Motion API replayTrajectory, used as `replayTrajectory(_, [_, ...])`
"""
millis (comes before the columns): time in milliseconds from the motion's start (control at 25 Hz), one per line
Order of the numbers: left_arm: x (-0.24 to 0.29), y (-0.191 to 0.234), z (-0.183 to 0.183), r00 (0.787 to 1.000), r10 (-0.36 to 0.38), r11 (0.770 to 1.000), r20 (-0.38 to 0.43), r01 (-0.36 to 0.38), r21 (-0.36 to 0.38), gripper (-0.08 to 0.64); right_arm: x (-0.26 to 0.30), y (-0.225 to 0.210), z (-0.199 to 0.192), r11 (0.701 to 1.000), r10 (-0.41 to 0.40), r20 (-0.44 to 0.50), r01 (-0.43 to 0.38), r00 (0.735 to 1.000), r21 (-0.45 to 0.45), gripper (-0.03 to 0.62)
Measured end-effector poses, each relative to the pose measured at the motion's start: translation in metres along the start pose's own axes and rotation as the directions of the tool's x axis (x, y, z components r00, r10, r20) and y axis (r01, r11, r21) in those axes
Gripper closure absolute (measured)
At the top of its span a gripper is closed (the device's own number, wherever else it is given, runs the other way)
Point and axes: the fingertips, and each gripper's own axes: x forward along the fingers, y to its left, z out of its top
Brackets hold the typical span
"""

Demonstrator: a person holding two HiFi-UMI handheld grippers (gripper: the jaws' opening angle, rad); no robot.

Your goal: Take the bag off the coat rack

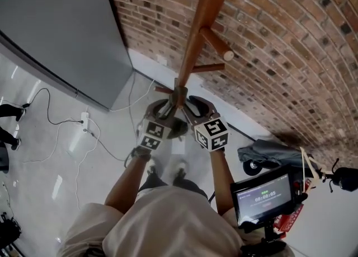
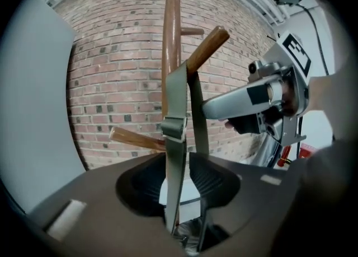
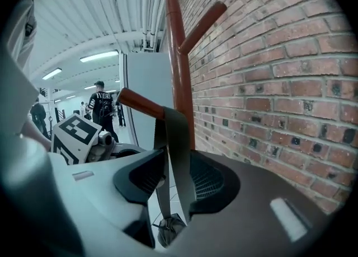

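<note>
A wooden coat rack (image 1: 196,32) stands by the brick wall. A grey-green bag strap (image 2: 176,138) hangs over one slanted peg (image 2: 207,48). The dark bag (image 1: 178,129) dangles under it, close to the pole. My left gripper (image 1: 162,110) and right gripper (image 1: 196,107) meet at the strap from opposite sides. In the left gripper view the jaws (image 2: 179,177) stand wide apart with both strands running between them. The right gripper view shows the same: the gripper (image 3: 173,180) is open around the strap (image 3: 178,155), and the bag (image 3: 168,228) is visible below.
A brick wall (image 1: 291,54) runs behind the rack and a grey panel (image 1: 56,32) stands at left. Cables and a power strip (image 1: 85,120) lie on the floor. A screen on a stand (image 1: 263,194) and a wheeled bundle (image 1: 268,152) sit at right. People (image 3: 103,104) stand far off.
</note>
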Motion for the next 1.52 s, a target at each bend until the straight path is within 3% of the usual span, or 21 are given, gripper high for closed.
replayTrajectory(440, [0.007, 0.003, -0.002, 1.0, 0.008, 1.0, -0.026, -0.009, -0.016, 0.455, 0.02, 0.001, -0.005, 1.0, -0.003, -0.037, 0.003, 0.999, -0.001, 0.48])
replayTrajectory(680, [0.006, 0.001, -0.003, 0.999, 0.01, 0.999, -0.032, -0.012, -0.033, 0.509, 0.021, -0.001, -0.006, 0.999, -0.037, -0.04, 0.039, 0.999, 0.034, 0.581])
replayTrajectory(880, [0.007, 0.0, -0.004, 0.999, -0.004, 0.998, -0.045, 0.002, -0.059, 0.528, 0.021, 0.0, -0.009, 0.995, -0.036, -0.052, 0.041, 0.998, 0.094, 0.583])
replayTrajectory(1280, [-0.004, 0.007, -0.007, 0.997, 0.015, 0.991, -0.079, -0.026, -0.132, 0.545, 0.013, -0.001, -0.009, 0.991, -0.043, -0.115, 0.057, 0.992, 0.121, 0.584])
replayTrajectory(1520, [-0.015, 0.007, -0.003, 0.997, -0.007, 0.987, -0.073, -0.005, -0.158, 0.545, 0.002, 0.0, -0.001, 0.988, -0.039, -0.087, 0.051, 0.995, 0.145, 0.584])
